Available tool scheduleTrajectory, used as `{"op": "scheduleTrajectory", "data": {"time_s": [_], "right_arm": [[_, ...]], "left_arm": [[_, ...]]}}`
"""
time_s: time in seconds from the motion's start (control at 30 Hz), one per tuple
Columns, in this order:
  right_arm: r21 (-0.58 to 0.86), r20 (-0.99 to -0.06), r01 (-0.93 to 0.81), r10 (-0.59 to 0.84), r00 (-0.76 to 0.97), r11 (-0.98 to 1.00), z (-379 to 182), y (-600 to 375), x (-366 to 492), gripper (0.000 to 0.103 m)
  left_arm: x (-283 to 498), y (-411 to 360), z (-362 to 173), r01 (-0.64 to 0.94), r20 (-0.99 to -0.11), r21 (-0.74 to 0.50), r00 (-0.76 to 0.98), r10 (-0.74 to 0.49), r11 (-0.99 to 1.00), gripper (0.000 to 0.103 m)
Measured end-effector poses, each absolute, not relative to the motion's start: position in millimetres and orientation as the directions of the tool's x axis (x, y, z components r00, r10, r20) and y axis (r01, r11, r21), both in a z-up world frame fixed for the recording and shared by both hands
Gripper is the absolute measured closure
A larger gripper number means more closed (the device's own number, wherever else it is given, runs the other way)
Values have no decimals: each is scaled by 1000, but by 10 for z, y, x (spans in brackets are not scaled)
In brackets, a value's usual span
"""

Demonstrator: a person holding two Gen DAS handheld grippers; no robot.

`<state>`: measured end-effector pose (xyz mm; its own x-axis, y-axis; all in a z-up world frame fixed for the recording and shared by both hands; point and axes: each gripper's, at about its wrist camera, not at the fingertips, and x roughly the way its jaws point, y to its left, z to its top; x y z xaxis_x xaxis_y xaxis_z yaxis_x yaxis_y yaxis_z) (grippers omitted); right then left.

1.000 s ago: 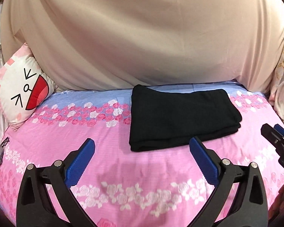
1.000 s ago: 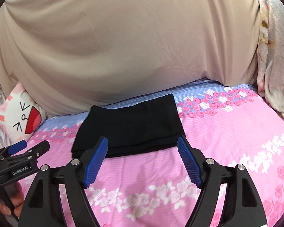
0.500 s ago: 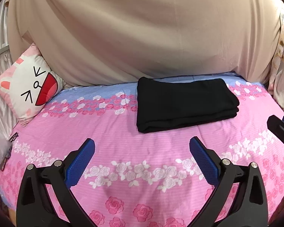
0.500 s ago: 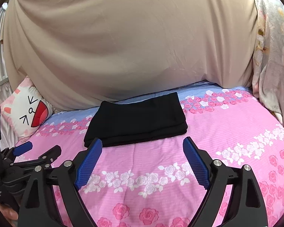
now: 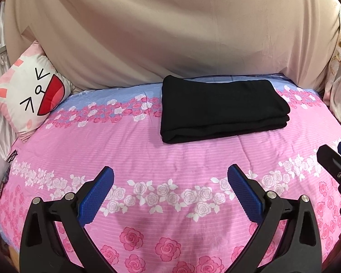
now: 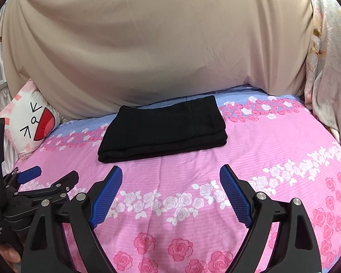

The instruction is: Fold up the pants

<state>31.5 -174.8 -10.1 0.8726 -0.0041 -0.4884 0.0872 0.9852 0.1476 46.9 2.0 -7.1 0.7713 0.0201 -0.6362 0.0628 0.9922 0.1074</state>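
The left gripper (image 5: pixel 170 185) stands with its jaws wide apart and nothing between them but bare bedspread; the right gripper (image 6: pixel 171 184) is likewise spread wide and empty, its jaws having just been opening with no cloth caught in them; both hang over the near part of the bed, side by side, each showing at the edge of the other's view.

Beyond the blue pads (image 5: pixel 97 196) the pink rose-patterned bedspread (image 5: pixel 147 154) runs smooth up to the pants (image 5: pixel 220 109); they lie as a black rectangle of stacked layers at the far side of the bed, close to the beige draped sheet (image 6: pixel 159 45), well apart from both grippers; a cat-face cushion (image 5: pixel 31 97) leans at the far left, clear of them.

By the look of it the folding is done and the step in hand is to let go and draw away; to do that well, keep the jaws spread, pull the grippers straight off from the bundle rather than across it, and keep the tips from dragging the bedspread, since a tug on that cloth could slide the layers; the near edges already look even, so I judge no further tidying is called for.
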Motion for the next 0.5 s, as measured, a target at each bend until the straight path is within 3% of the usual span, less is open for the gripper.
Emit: {"op": "scheduleTrajectory", "data": {"time_s": [0.5], "right_arm": [[143, -518, 104, -15, 855, 984, -185, -1704, 432, 17]], "left_arm": [[625, 24, -183, 61, -660, 112, 751, 28, 992, 5]]}}
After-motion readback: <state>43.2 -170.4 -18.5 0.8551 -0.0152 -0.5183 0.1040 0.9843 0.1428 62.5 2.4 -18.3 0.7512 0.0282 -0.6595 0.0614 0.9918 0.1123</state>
